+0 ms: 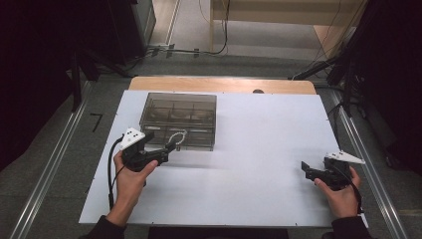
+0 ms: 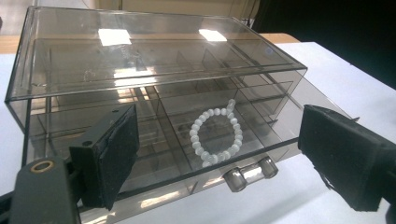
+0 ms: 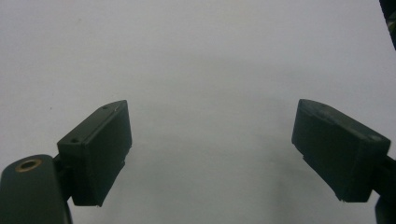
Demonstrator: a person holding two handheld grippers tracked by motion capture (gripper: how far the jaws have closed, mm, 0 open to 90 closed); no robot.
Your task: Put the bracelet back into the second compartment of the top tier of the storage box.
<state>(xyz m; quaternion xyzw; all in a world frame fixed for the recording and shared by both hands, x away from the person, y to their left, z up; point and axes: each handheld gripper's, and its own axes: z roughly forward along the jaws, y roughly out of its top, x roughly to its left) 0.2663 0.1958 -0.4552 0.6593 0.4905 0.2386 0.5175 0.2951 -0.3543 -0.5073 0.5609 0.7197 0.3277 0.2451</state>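
Left gripper [image 2: 217, 158], jaws wide, faces the clear organizer box [image 2: 154, 70]; white bead bracelet [image 2: 216, 137] lies in its open drawer [image 2: 196, 140] ahead. Right gripper [image 3: 210, 149], wide, hovers over bare table [image 3: 196, 56].

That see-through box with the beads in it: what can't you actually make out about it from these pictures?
- Bead bracelet, left gripper view: whether it lies in the pulled-out drawer or hangs above it; the clear walls confuse depth.
- Box, high view: its compartments' contents are too small and dim.
- Left gripper: open jaws cover the drawer's front corners.
- Right gripper, right gripper view: bare table ahead.
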